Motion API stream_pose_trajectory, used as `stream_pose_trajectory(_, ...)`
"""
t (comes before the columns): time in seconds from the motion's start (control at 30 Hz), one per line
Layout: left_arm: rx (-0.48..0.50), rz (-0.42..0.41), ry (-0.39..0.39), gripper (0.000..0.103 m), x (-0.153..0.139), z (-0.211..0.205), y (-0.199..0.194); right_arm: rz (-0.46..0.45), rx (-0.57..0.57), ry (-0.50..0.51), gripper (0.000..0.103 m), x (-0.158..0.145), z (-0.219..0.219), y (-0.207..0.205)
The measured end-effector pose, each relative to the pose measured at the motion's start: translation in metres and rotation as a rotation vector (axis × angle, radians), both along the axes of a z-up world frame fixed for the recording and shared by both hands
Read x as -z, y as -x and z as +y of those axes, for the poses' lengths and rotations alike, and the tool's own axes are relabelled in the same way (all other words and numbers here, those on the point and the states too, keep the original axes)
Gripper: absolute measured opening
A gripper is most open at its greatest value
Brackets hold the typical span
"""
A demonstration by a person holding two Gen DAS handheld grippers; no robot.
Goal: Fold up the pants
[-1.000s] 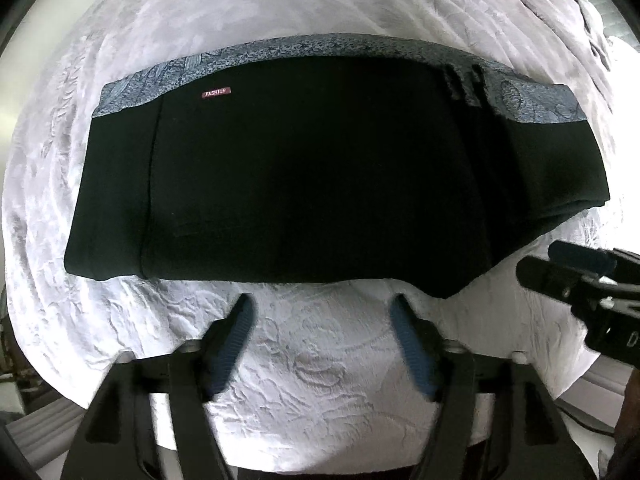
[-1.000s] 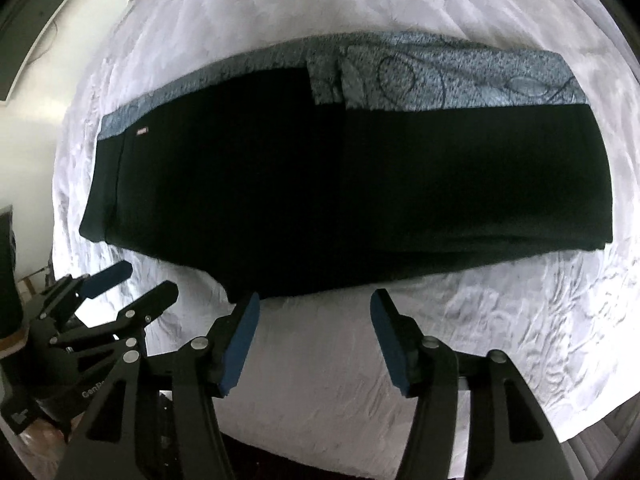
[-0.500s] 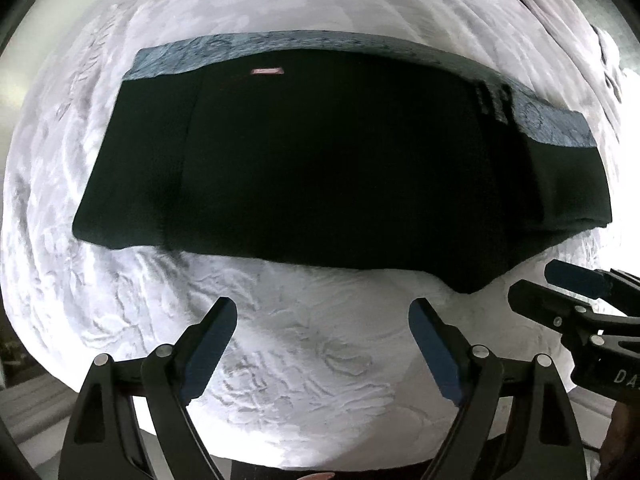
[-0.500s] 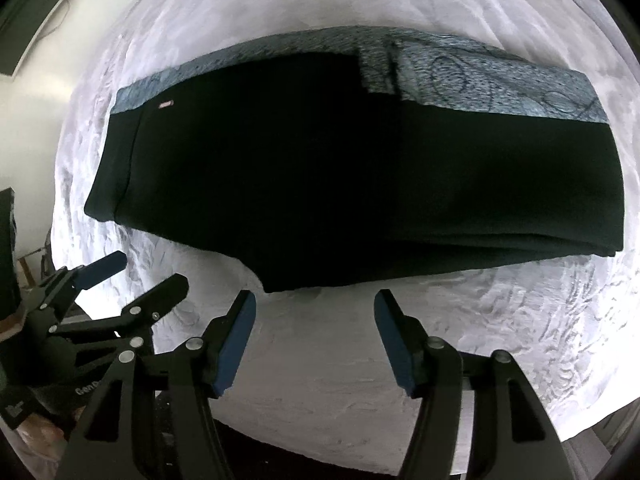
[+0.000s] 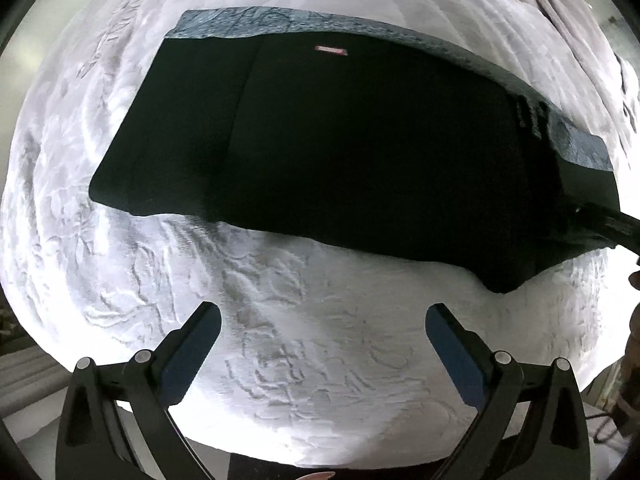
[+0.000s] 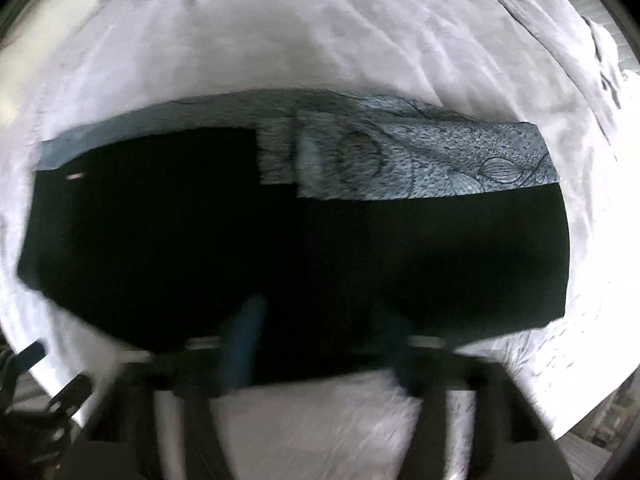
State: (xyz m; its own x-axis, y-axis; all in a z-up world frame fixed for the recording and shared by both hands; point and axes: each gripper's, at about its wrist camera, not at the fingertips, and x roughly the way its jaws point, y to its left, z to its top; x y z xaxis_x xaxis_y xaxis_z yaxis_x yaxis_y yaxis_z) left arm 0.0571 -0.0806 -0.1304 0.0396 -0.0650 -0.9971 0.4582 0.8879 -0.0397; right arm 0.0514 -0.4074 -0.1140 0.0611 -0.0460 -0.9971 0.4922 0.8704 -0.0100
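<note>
Since a second ago your right gripper has dropped onto the near edge of the black pants, and its jaws are closing with that hem between them. Your left gripper has slid aside; its jaws are opening wide over bare white bedspread, empty. The pants lie folded flat on the bed.

The left tool has black angular arms, round silver screws and dark blue pads. The right tool, blurred, looks alike, seemingly blue-padded.
</note>
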Motion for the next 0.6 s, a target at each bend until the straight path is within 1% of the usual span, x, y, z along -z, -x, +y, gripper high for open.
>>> stream_pose_trajectory(0.07, -0.010, -0.001, -0.001, 0.103, 0.000, 0.006, -0.001, 0.014, 0.049, -0.044, 0.028, 0.011, -0.006, -0.002)
stream_pose_trajectory(0.1, -0.015, -0.003, 0.000, 0.103, -0.001, 0.014, -0.004, 0.017, 0.051, -0.041, 0.028, 0.011, -0.005, -0.003)
stream_pose_trajectory(0.2, -0.038, 0.002, 0.001, 0.103, 0.002, 0.018, -0.019, 0.005, -0.007, -0.047, 0.028, 0.004, 0.000, -0.003)
stream_pose_trajectory(0.23, -0.053, 0.008, 0.003, 0.103, 0.004, 0.022, -0.023, -0.008, -0.016, -0.069, 0.027, 0.002, -0.001, -0.001)
stream_pose_trajectory(0.3, -0.073, 0.012, 0.011, 0.103, 0.006, 0.027, -0.031, -0.053, -0.012, -0.145, 0.027, -0.004, -0.005, 0.004)
stream_pose_trajectory(0.37, -0.090, 0.010, 0.019, 0.103, 0.002, 0.031, -0.044, -0.088, -0.008, -0.219, 0.028, -0.010, -0.007, 0.008)
stream_pose_trajectory(0.4, -0.092, 0.010, 0.019, 0.103, 0.003, 0.032, -0.049, -0.094, -0.002, -0.234, 0.031, -0.012, -0.003, 0.008)
stream_pose_trajectory(0.43, -0.095, 0.010, 0.020, 0.103, 0.003, 0.034, -0.052, -0.094, 0.002, -0.236, 0.039, -0.014, -0.001, 0.008)
stream_pose_trajectory(0.47, -0.097, 0.010, 0.022, 0.103, 0.003, 0.036, -0.055, -0.094, 0.002, -0.239, 0.043, -0.015, 0.001, 0.008)
stream_pose_trajectory(0.5, -0.099, 0.012, 0.024, 0.103, 0.003, 0.038, -0.057, -0.096, 0.001, -0.245, 0.050, -0.015, 0.004, 0.008)
stream_pose_trajectory(0.53, -0.101, 0.015, 0.026, 0.103, 0.003, 0.038, -0.060, -0.097, -0.001, -0.253, 0.053, -0.016, 0.008, 0.008)
stream_pose_trajectory(0.6, -0.104, 0.023, 0.026, 0.103, 0.003, 0.038, -0.065, -0.093, -0.012, -0.272, 0.053, -0.014, 0.018, 0.006)
